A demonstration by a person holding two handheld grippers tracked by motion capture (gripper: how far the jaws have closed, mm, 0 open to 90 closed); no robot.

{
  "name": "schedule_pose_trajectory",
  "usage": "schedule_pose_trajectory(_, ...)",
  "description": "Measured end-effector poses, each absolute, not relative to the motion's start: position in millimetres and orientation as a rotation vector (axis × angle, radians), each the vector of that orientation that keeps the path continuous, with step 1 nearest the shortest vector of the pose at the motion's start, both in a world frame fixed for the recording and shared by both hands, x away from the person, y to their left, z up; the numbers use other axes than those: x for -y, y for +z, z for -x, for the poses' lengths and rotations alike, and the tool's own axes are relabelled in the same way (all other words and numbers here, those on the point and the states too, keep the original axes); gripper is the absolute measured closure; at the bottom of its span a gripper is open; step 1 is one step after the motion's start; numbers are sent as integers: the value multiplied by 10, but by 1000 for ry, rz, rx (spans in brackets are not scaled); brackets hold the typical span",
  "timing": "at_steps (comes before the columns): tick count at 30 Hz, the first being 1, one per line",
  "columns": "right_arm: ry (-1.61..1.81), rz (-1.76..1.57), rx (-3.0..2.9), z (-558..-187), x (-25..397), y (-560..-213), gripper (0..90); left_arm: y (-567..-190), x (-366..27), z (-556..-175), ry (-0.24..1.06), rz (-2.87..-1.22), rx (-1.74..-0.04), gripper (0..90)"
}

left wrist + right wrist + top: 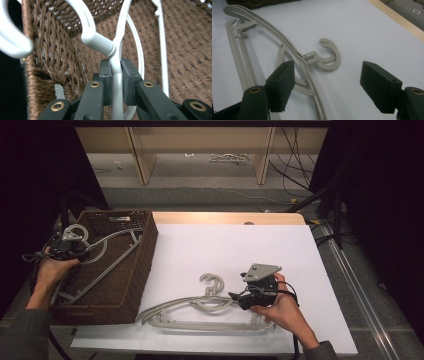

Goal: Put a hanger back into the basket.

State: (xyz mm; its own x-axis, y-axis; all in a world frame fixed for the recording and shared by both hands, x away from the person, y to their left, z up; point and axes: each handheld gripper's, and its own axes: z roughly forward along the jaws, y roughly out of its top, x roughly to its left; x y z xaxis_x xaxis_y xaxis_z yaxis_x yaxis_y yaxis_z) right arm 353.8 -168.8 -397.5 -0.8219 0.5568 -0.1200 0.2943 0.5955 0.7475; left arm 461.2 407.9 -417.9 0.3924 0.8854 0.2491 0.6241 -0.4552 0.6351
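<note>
Halfway thru, by the look of it: one pale grey plastic coat hanger (102, 251) already down in the brown woven basket (143, 251) at table's left edge, left gripper (115, 75) pinching its neck just below the hook. Second pale grey plastic hanger (200, 307) flat on white table sheet (220, 245), w/ right gripper (328, 85) spread wide, straddling its shoulder near the hook, not yet clamped. Left to do, judging from this: grab and basket no. 2.

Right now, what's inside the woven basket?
One white hanger lies tilted inside the brown woven basket, its neck clamped by the left gripper. The near wall hides part of the basket floor.
</note>
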Motion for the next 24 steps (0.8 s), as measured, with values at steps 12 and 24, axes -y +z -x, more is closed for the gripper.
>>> schedule_pose_trajectory(12, 1071, -697, -2484, -3548, 1704, -3987, 291, -4141, -4056, -4546, 870, -2210, -1323, 552)
schedule_pose_trajectory(24, 1101, -674, -2473, -3545, 1695, -3998, 285, -3668, -3848, -4182, 895, -2001, -1276, 311)
